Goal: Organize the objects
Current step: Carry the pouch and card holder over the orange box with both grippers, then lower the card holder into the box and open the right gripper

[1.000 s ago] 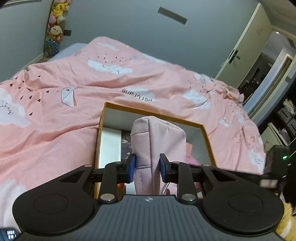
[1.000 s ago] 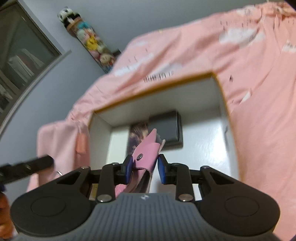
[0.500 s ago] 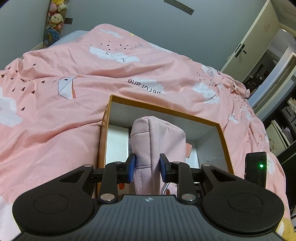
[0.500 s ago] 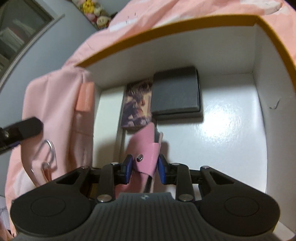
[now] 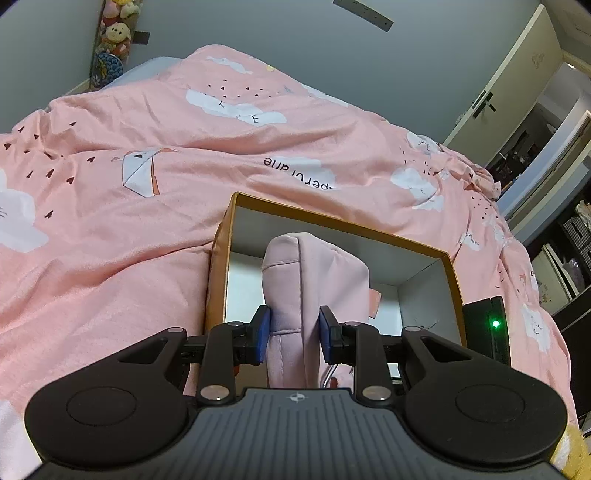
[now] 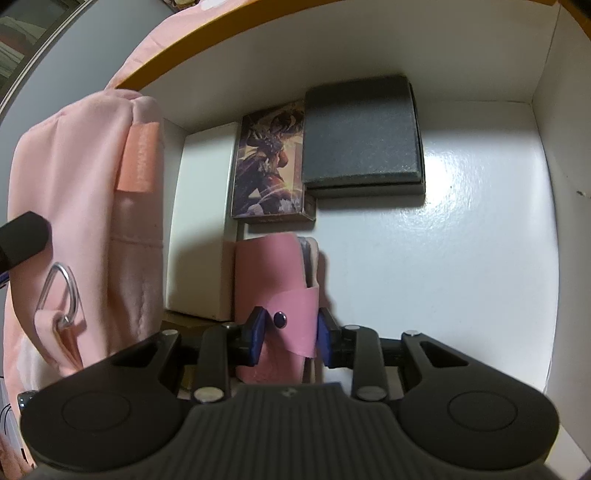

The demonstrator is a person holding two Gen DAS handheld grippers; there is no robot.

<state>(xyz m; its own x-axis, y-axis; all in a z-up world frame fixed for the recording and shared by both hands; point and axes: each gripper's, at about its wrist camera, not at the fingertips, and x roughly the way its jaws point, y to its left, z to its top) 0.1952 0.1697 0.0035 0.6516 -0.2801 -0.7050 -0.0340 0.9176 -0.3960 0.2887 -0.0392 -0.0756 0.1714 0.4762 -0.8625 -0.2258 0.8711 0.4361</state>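
My left gripper [image 5: 294,334] is shut on a pale pink fabric pouch [image 5: 314,280] and holds it upright over the open orange-rimmed box [image 5: 334,221]. The pouch also shows at the left of the right wrist view [image 6: 88,206], with a metal ring [image 6: 61,295]. My right gripper [image 6: 290,338] is low inside the box, shut on a pink snap-button card holder [image 6: 275,291] close to the white floor [image 6: 461,240]. On the floor lie a dark grey case [image 6: 362,136], an illustrated card box [image 6: 269,162] and a white box [image 6: 205,221].
The box rests on a pink cloud-print duvet [image 5: 129,192] that covers the bed. Plush toys [image 5: 114,33] hang in the far left corner. A door [image 5: 509,85] and shelves are at the right. The right gripper's body [image 5: 487,328] with a green light sits beside the box.
My right gripper has gone down into the box with the card holder, now near the floor by the white box. My left gripper with the pouch has moved slightly over the box.
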